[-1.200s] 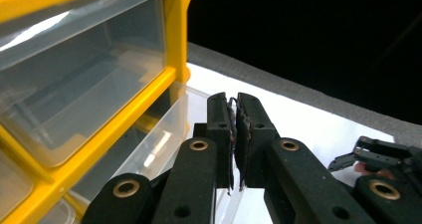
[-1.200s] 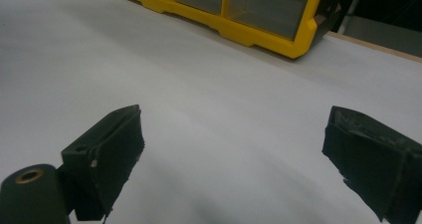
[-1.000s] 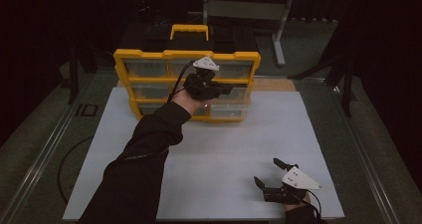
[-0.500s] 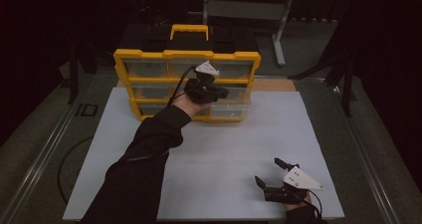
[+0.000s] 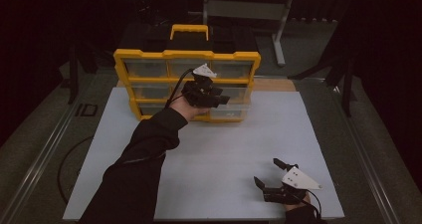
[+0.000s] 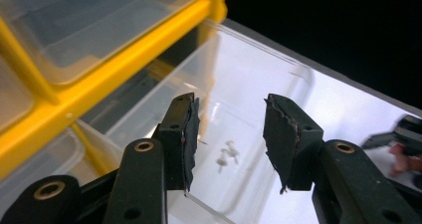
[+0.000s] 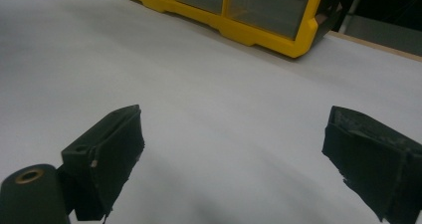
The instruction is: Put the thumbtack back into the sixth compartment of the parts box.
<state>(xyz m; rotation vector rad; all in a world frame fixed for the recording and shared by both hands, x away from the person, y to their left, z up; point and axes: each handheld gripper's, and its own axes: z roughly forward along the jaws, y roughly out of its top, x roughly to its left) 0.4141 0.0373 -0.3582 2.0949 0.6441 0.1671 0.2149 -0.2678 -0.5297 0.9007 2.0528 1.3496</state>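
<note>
A yellow drawer cabinet (image 5: 149, 79) with clear drawers stands at the back of the white table. My left gripper (image 5: 226, 100) hovers at its lower right drawer (image 6: 259, 84), which is pulled out. In the left gripper view, the left gripper (image 6: 230, 109) has just been opening its jaws and nothing is between them. A couple of small screws (image 6: 226, 154) lie on the drawer floor below the gap. My right gripper (image 5: 265, 170) rests open on the table's front right, and the right gripper view shows the same gripper (image 7: 234, 129) holding nothing.
The white table sheet (image 5: 239, 144) stretches between the cabinet and the right gripper. The cabinet's yellow base (image 7: 259, 35) lies far ahead of the right jaws. A black case with a yellow handle (image 5: 189, 31) sits behind the cabinet.
The left hand has barely shifted at the drawer, and its jaws now stand apart. The right gripper has stayed where it was.
</note>
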